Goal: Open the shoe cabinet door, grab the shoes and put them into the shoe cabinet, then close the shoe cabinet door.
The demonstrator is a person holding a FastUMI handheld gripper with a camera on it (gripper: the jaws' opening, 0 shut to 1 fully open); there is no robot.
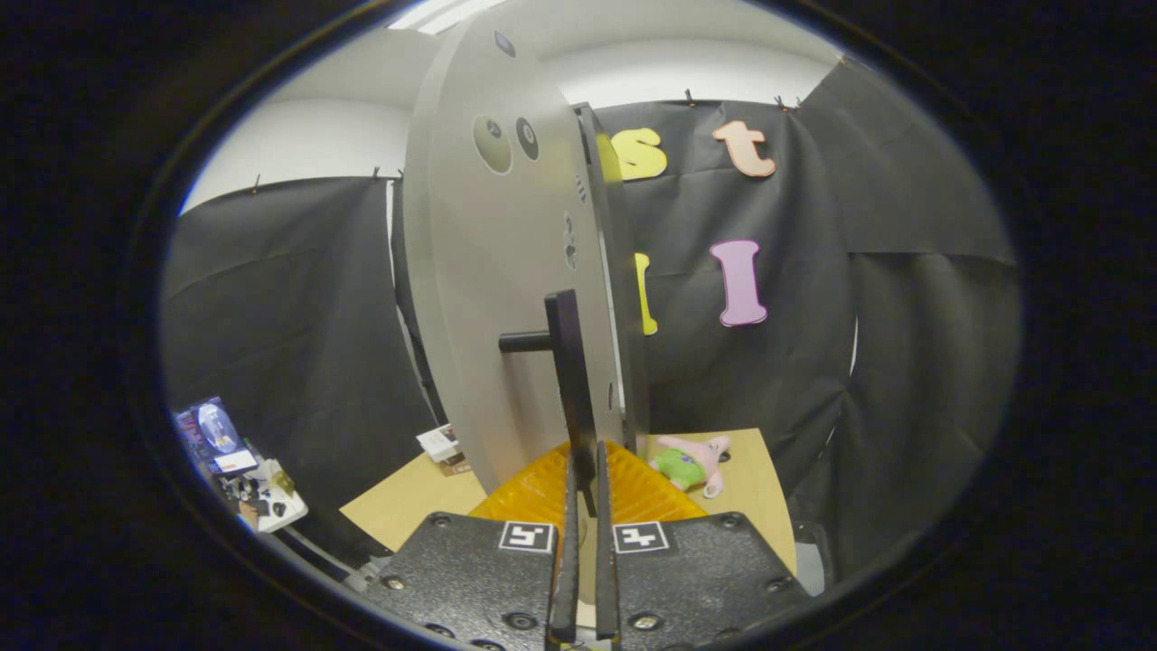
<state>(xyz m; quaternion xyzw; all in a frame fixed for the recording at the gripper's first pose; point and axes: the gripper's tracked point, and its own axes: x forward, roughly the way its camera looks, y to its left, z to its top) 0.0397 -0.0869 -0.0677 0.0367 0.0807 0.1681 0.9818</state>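
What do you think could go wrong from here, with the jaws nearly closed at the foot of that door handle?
The gripper pinches just the lower tip of the black handle, so the hold may slip as the cabinet door swings. The door stands edge-on and close, so its edge could strike the gripper. The plush toy on the wooden table beside the door might get swept along.

Door handle [571, 380] just ahead of gripper [585, 470] fingers; plush toy [691, 463] right
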